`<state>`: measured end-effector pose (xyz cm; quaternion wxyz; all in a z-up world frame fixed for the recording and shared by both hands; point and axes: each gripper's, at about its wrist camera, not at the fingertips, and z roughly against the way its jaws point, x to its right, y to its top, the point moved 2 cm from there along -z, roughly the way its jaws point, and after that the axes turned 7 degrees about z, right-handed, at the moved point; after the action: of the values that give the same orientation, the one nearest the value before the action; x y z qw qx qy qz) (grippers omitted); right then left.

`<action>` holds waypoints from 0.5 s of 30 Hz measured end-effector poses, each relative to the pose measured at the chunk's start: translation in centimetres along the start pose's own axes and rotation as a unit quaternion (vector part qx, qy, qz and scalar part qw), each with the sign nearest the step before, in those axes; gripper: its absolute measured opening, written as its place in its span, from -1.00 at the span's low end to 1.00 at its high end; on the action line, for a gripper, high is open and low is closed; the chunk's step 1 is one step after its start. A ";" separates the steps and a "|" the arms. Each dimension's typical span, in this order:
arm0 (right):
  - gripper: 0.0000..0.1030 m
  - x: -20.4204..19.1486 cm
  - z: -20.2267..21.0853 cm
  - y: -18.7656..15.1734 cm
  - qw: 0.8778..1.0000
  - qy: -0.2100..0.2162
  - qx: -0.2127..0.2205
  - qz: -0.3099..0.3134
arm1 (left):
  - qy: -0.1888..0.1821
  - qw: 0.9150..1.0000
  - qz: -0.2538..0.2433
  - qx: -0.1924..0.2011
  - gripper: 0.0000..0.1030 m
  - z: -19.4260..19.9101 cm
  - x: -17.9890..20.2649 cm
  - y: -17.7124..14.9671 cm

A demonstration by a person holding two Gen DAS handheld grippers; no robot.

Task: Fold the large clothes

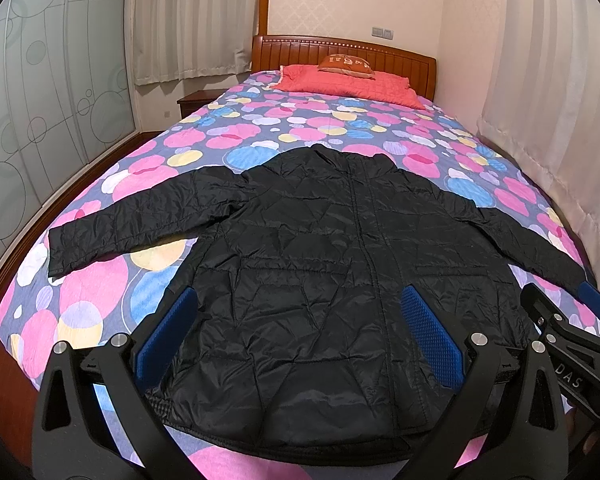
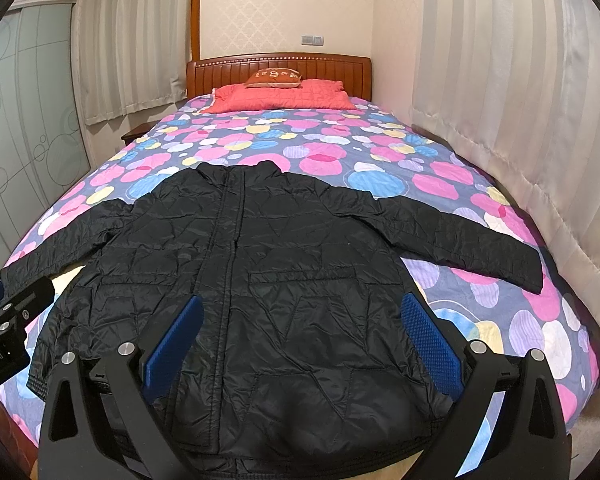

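Observation:
A black quilted jacket (image 1: 320, 248) lies flat, front up and zipped, on the bed with both sleeves spread out; it also shows in the right wrist view (image 2: 260, 272). My left gripper (image 1: 300, 336) is open and empty, hovering above the jacket's lower left half near the hem. My right gripper (image 2: 300, 340) is open and empty above the lower right half. The right gripper also shows at the right edge of the left wrist view (image 1: 568, 320), and the left gripper shows at the left edge of the right wrist view (image 2: 4, 312).
The bed has a colourful bubble-print cover (image 1: 308, 128). A red pillow (image 1: 348, 84) and a small orange cushion (image 1: 346, 65) lie by the wooden headboard (image 1: 340, 50). Curtains (image 1: 560, 120) hang along the right side. Wardrobe doors (image 1: 40, 100) and a nightstand (image 1: 196, 102) stand left.

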<state>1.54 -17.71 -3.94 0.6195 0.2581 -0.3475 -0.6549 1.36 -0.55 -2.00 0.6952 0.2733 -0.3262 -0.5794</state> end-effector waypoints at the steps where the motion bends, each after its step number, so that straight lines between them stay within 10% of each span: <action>1: 0.91 0.0 0.0 0.0 1.000 0.000 0.000 0.000 | 0.000 1.000 -0.001 0.000 0.96 0.0 -0.1 0.2; 15: 0.91 0.1 0.0 0.0 1.000 0.000 0.000 0.001 | 0.000 1.000 0.000 0.000 0.96 -0.1 -0.4 -0.1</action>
<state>1.54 -17.78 -3.96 0.6200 0.2578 -0.3475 -0.6545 1.34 -0.12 -2.20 0.6951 0.2733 -0.3257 -0.5797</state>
